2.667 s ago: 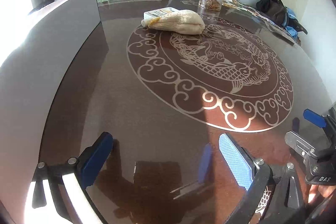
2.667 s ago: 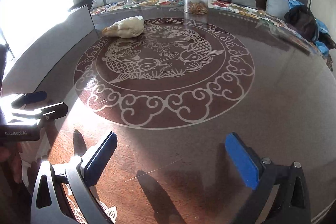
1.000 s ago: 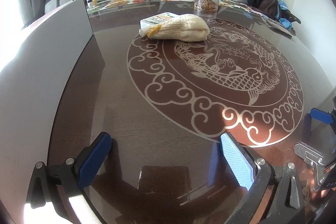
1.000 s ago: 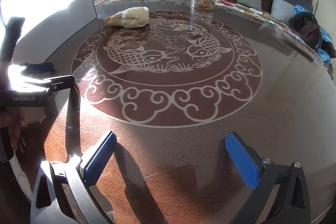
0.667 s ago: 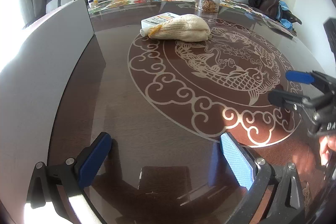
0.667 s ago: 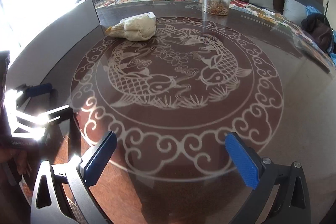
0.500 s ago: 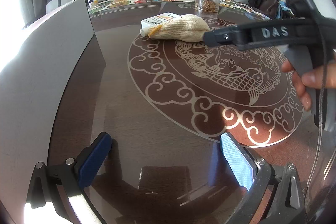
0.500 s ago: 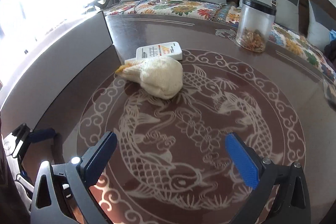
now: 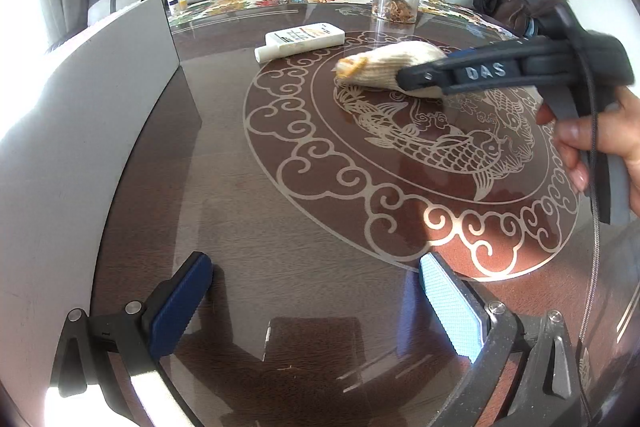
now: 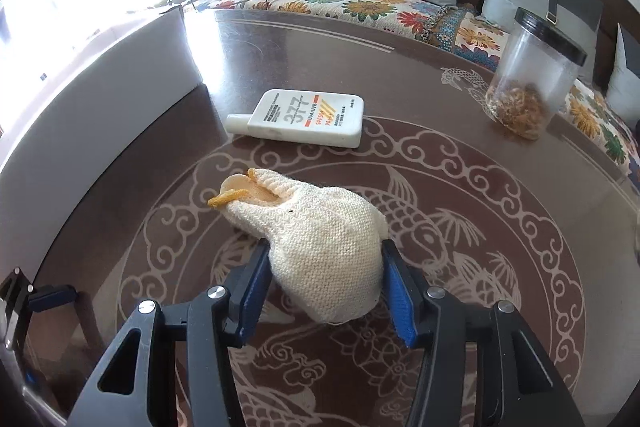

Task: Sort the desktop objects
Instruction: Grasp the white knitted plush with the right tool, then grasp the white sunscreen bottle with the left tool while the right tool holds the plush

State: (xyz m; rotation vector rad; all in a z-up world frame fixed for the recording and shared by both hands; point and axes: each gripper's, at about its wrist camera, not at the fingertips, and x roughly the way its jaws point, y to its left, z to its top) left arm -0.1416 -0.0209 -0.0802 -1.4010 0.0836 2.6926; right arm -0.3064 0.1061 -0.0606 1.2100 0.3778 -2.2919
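The right gripper (image 10: 326, 291) is pointed steeply downward, and its jaws have just been closing; the blue pads (image 10: 256, 291) are pressed against both sides of a cream knitted glove (image 10: 324, 247). From the left wrist view, the right gripper's dark body is seen reaching in from the right, held by a hand (image 9: 596, 143) with its fingers curled round the handle. The left gripper (image 9: 312, 299) is held low over the table (image 9: 240, 227), its jaws spread wide with nothing between them.

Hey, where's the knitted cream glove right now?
In the right wrist view the knitted cream glove lies mid-table on the fish pattern, between the right claw's closing pads, just in front of the white bottle.
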